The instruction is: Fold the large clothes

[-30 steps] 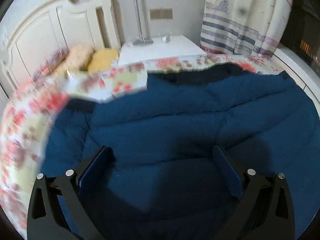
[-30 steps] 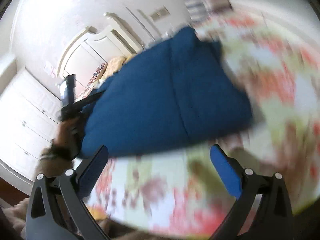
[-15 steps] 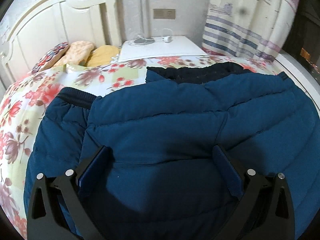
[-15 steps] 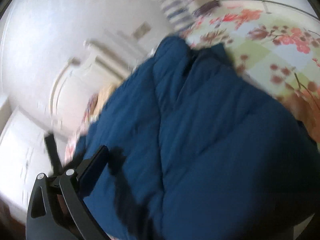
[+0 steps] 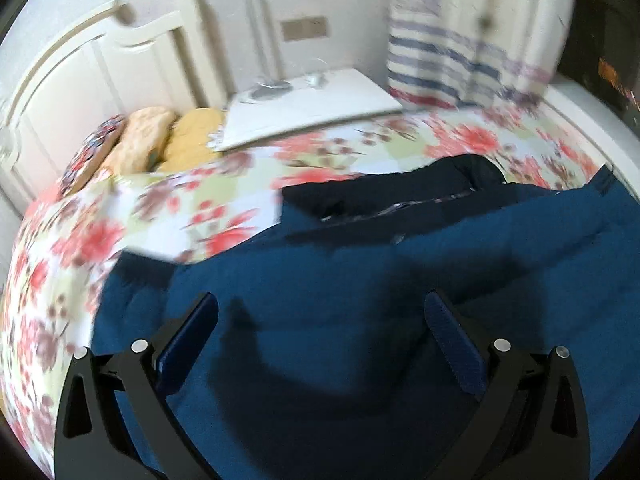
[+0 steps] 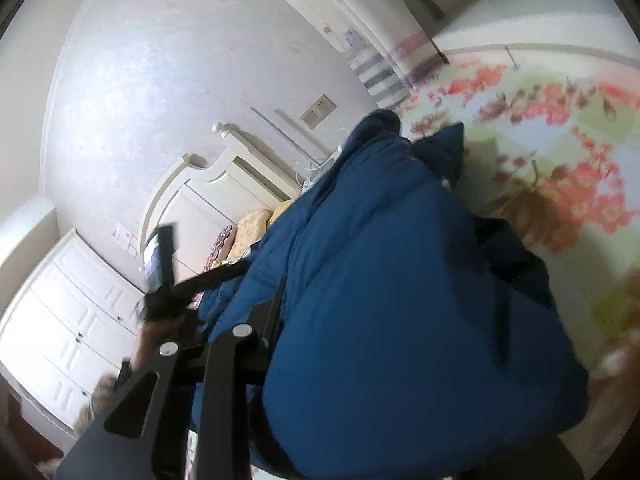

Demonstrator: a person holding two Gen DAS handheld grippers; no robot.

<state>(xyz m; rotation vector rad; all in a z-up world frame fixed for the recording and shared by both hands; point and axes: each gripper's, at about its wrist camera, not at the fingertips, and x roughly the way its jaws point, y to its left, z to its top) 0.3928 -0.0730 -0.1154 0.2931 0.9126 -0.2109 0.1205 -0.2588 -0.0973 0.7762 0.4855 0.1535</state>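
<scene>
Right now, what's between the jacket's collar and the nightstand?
Only flowered bedspread. In the left wrist view it runs bare from the blue jacket collar up to the white nightstand; the pillows sit off to the left.

The left tongs [image 5: 320,320] stand spread wide apart; the right tongs [image 6: 276,320] are largely hidden.

I see my right gripper [image 6: 276,320] buried in a raised fold of the blue puffer jacket [image 6: 400,300], above the floral bedspread [image 6: 560,152]; the left gripper [image 6: 168,280] sits beyond.
</scene>
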